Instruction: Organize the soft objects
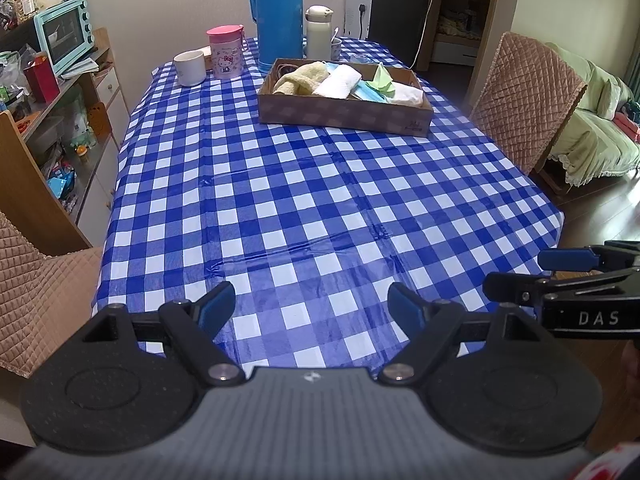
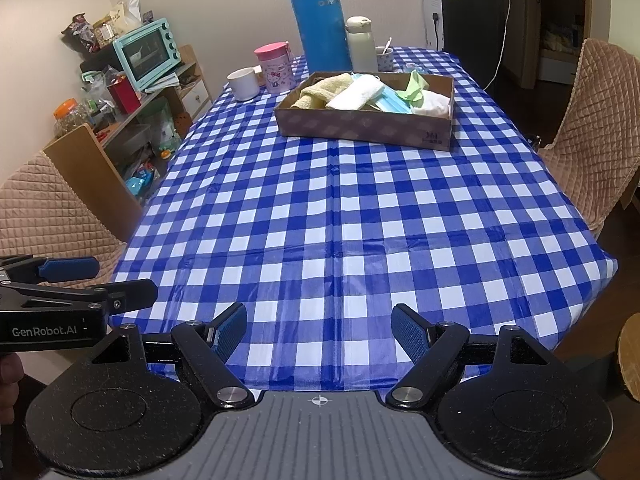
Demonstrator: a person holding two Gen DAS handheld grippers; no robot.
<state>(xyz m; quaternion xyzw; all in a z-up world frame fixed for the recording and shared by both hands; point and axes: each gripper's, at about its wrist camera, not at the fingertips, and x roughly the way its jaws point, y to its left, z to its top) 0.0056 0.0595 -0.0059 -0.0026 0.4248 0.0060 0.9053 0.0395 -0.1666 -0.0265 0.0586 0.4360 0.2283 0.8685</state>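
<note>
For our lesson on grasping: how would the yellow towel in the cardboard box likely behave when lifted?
The yellow towel lies crumpled in the cardboard box, so it probably droops and unfolds. It looks fluffy, likely light. It overlaps the white cloth, perhaps dragging it.

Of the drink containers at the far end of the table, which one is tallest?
The blue thermos flask: it rises well above the cream bottle beside it, the pink Hello Kitty cup and the white mug.

Small cup (image 1: pixel 335 49) mostly hidden behind white flask (image 1: pixel 318 32).

A home dining room: checked tablecloth (image 1: pixel 304 184), thermos (image 1: pixel 280 16), toaster oven (image 1: pixel 64 36).
</note>
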